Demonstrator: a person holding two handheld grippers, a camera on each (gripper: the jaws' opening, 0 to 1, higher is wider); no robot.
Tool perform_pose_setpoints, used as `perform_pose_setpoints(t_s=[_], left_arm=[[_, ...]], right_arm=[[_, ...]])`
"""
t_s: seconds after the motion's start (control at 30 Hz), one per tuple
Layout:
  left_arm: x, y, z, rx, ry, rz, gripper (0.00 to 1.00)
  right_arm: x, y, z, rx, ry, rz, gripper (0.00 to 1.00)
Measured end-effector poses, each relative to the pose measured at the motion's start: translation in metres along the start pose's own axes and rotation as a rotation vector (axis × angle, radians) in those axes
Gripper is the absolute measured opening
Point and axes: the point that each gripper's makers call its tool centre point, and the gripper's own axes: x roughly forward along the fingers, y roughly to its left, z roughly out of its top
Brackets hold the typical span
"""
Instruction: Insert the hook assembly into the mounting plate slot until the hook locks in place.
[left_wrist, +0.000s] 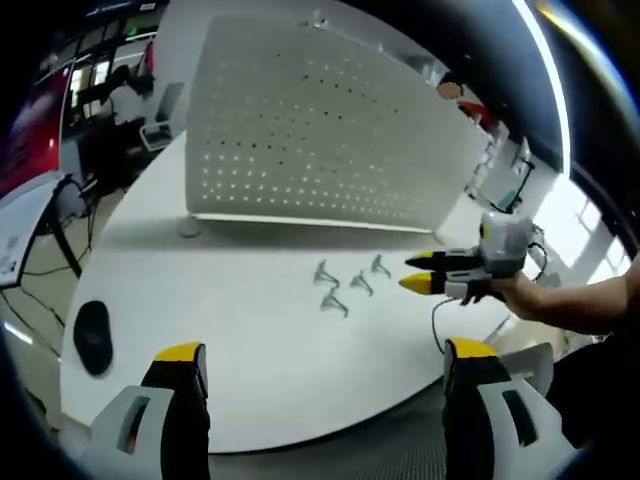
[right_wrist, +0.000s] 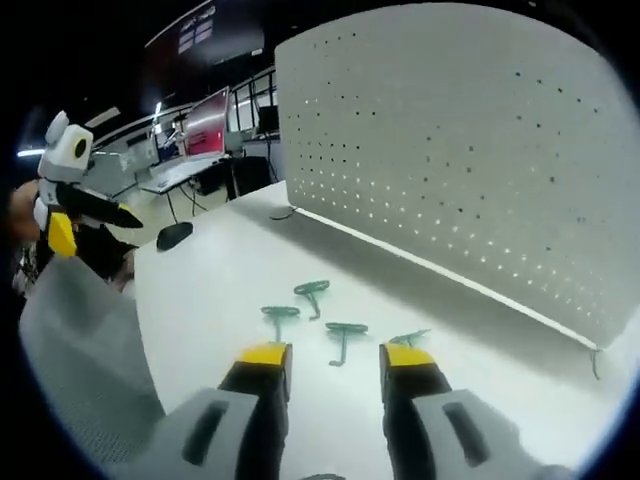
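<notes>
The white perforated mounting plate (left_wrist: 320, 130) (right_wrist: 460, 150) stands upright at the back of the white table (left_wrist: 240, 330). Several small metal hooks lie loose on the table in front of it: one hook (left_wrist: 325, 272) (right_wrist: 312, 292), a second hook (left_wrist: 361, 285) (right_wrist: 345, 337), and others beside them. My left gripper (left_wrist: 325, 352) is open wide, low over the near table edge and well short of the hooks. My right gripper (left_wrist: 418, 273) (right_wrist: 335, 356) is open just to the side of the hooks, with nothing between its jaws. The left gripper (right_wrist: 75, 215) also shows at far left in the right gripper view.
A black mouse (left_wrist: 92, 335) (right_wrist: 175, 235) lies near the table's far-left edge. A thin cable (left_wrist: 437, 322) runs off the table near the person's hand (left_wrist: 520, 295). A grey sleeve (right_wrist: 85, 350) covers the lower left. Desks and monitors (right_wrist: 205, 120) stand behind.
</notes>
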Motion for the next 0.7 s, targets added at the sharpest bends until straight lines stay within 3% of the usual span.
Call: perform_pose_setpoints(t_s=[0.3,0.43,0.7], left_arm=[[0.002,0.005,-0.003,-0.018,0.010,0.008,0.99],[0.003,0.007,-0.004,-0.023,0.016,0.011,0.99],[0.003,0.014,-0.003,-0.039,0.013,0.023,0.99]], right_arm=[[0.040,-0.004,-0.013,-0.021,0.097,0.035,0.19],[0.048,-0.009,-0.019,-0.059,0.118,0.026,0.13],[0.059,-0.009,-0.029,-0.018,0.165,0.040,0.10]])
